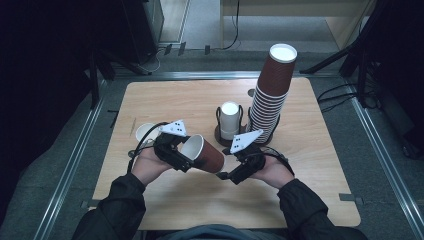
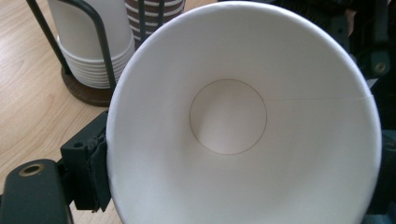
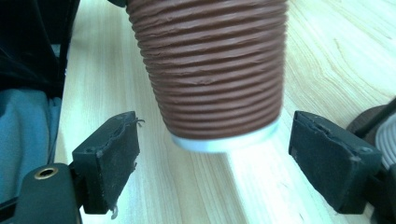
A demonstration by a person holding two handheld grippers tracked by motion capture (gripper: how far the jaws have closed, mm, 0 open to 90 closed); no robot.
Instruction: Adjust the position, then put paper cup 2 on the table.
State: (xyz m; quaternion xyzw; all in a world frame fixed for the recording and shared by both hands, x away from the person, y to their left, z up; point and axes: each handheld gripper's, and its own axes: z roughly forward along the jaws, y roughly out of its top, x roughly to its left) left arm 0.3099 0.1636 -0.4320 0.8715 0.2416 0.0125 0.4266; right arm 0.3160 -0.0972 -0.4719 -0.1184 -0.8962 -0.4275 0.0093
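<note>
- Brown ribbed paper cup (image 1: 204,152) lies on its side in the air just above the wooden table (image 1: 165,100), mouth toward the person's left, base toward the right.
- Left gripper (image 1: 172,150) clenches the cup at its rim; in the left gripper view a black pad presses the cup's outer wall.
- Right gripper (image 3: 212,154) is released, its jaws spread wide on both sides of the cup's base, not touching it.
- Behind stand a wire holder of white cups (image 1: 229,120) and a tall stack of brown cups (image 1: 270,95).
- Another white cup (image 1: 146,133) sits near the left hand.
</note>
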